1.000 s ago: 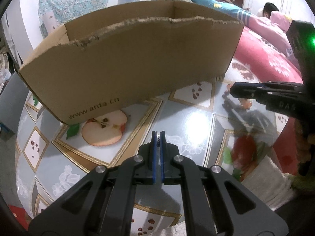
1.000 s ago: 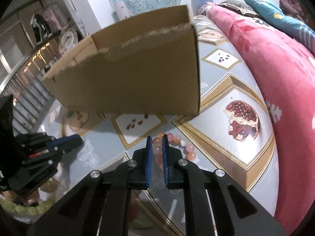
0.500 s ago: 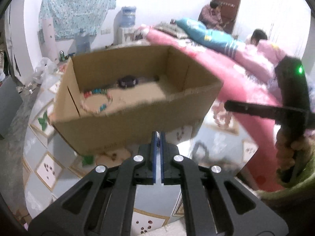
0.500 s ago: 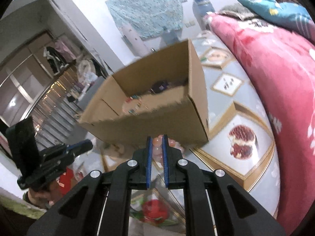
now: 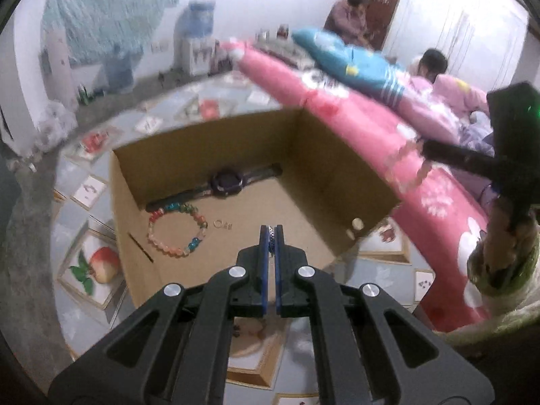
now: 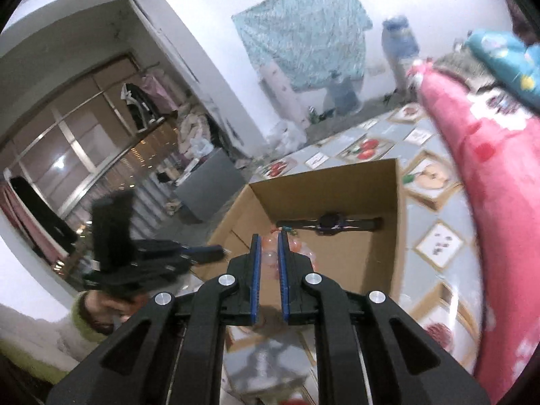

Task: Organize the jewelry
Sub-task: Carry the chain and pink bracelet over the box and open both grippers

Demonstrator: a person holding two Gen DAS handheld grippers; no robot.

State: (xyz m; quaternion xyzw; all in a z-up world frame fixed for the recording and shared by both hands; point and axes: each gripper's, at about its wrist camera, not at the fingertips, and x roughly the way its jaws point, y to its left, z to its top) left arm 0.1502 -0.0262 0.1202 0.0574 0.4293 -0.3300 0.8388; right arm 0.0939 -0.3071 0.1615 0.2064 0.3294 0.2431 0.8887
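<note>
A thin, limp chain (image 5: 269,236) is pinched in the left gripper (image 5: 269,240) above the cardboard box's (image 5: 337,175) near edge, while light, slippery pink beads (image 6: 269,256) hang clamped in the right gripper (image 6: 269,246), best held across the strand.

Both wrist views angled down, sharing the cardboard box (image 5: 337,155) interior

One cardboard box (image 5: 337,175) is being seen, with one watch (image 5: 226,181), one bead bracelet (image 5: 175,229) and one small ring (image 5: 218,224) lying inside; two grippers and two seated people (image 5: 349,17) are being counted.
</note>
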